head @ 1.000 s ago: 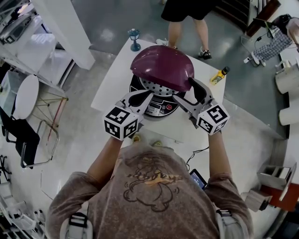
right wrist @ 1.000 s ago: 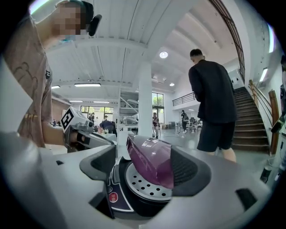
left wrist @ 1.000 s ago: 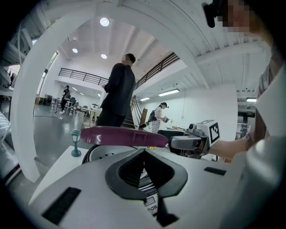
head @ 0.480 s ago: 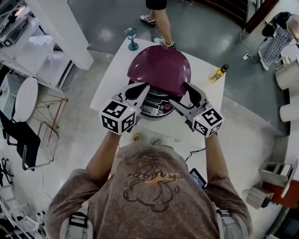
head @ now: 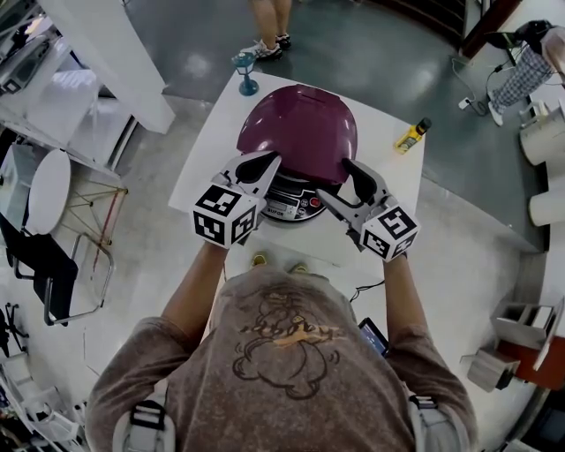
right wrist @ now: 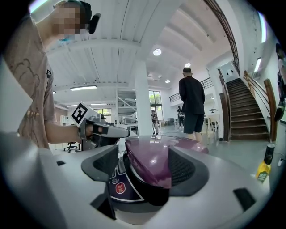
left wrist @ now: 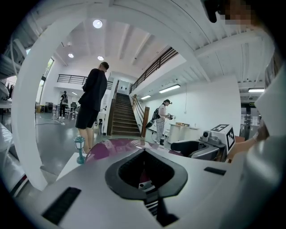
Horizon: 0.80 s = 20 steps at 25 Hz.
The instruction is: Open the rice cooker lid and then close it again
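Note:
A rice cooker point(head: 291, 205) with a maroon domed lid point(head: 296, 128) stands on the white table point(head: 388, 177). The lid lies low over the pot, and its control panel shows at the front. My left gripper point(head: 252, 172) is at the lid's front left, jaws apart and clamping nothing. In the left gripper view the lid point(left wrist: 111, 147) lies just beyond the left gripper point(left wrist: 145, 174). My right gripper point(head: 353, 190) is at the front right. In the right gripper view the lid's rim point(right wrist: 152, 163) is between the closing jaws of the right gripper point(right wrist: 147, 172), with a gap on one side.
A small teal lantern point(head: 246, 72) stands at the table's far left corner and a yellow bottle point(head: 410, 135) at its far right. A person's legs point(head: 269, 26) are beyond the table. A white chair point(head: 48, 185) is to the left. A cable and a tablet point(head: 375, 335) lie by my right side.
The lid has come down from a raised tilt to low over the pot, hiding the steam plate. Both grippers followed it down. The person beyond the table walked off to the left.

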Motion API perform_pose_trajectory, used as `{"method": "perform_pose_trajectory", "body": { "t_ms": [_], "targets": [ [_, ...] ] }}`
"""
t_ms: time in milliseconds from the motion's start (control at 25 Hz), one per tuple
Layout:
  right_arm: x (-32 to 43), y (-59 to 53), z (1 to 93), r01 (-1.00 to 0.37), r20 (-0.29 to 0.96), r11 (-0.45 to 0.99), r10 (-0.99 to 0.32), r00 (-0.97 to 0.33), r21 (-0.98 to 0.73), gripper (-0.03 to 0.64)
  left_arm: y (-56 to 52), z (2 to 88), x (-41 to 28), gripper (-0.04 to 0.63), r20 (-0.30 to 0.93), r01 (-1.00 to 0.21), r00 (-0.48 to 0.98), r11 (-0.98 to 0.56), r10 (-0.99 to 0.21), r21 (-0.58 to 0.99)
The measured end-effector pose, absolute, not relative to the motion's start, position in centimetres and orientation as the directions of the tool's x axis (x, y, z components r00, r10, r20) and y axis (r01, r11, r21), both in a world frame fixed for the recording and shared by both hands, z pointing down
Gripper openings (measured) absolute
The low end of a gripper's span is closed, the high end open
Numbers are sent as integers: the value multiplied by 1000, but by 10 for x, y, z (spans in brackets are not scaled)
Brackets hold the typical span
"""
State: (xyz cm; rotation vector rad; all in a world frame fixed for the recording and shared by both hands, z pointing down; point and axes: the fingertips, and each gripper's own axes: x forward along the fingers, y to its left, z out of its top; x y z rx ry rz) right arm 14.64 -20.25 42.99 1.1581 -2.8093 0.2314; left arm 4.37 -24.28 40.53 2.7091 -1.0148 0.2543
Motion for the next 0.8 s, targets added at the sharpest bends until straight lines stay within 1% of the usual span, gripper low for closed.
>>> {"method": "perform_pose_trajectory", "body": {
  "t_ms": [280, 440, 800],
  "targets": [
    [149, -204, 432, -716, 139, 685, -702, -698, -136, 327, -243, 415, 45, 21, 288, -666, 735, -733, -614, 139],
    [154, -205, 435, -734, 129, 658, -723, -679, -169, 281, -241, 420, 46, 21, 314, -660, 736, -739, -600, 135],
    [158, -208, 447, -754, 159, 624, -739, -654, -202, 224, -238, 436, 46, 20, 370, -657, 730, -740, -575, 146]
  ]
}}
